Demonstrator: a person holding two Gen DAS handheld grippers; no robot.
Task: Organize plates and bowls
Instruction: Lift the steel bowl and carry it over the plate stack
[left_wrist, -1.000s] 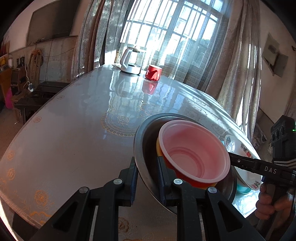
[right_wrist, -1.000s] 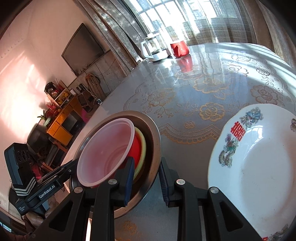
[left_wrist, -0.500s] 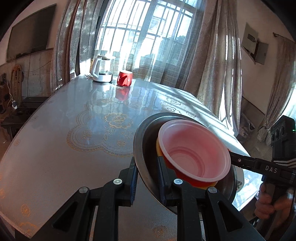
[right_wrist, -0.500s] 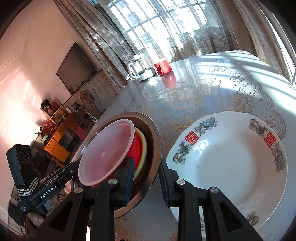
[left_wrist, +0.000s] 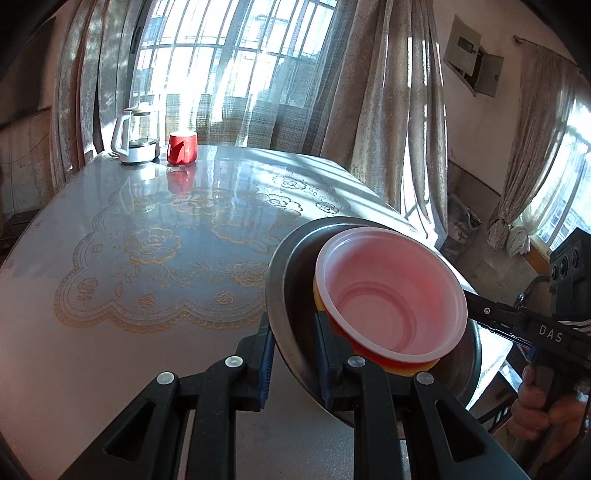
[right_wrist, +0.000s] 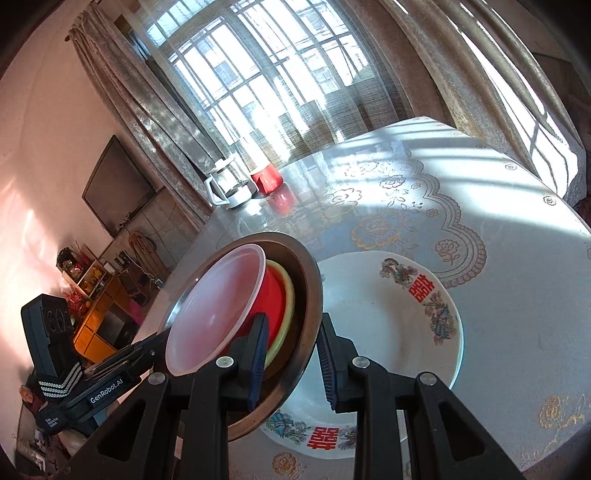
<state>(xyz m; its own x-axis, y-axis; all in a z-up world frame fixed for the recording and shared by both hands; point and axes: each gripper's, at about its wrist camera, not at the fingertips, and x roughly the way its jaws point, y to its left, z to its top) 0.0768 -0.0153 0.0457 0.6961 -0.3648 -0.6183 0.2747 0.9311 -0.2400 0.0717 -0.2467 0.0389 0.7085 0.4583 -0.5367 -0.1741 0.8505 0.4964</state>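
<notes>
Spanning both views, glossy table (left_wrist: 110, 332). White plate (right_wrist: 388, 332) lies near its edge. Steel bowl (left_wrist: 291, 295), tilted, hangs above the plate, nesting a yellow bowl (right_wrist: 288, 295), red bowl (right_wrist: 273, 299), pink tub (left_wrist: 391, 295). Left gripper (left_wrist: 293, 362) and right gripper (right_wrist: 291, 362) each pinch opposite rims of the steel bowl. Kettle (left_wrist: 135, 138) and red cup (left_wrist: 181, 148) at far edge.

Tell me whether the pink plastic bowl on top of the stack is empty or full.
Empty. In the left wrist view the pink plastic bowl shows its bare ribbed bottom and nothing inside; it sits nested in the red bowl within the metal basin.
</notes>
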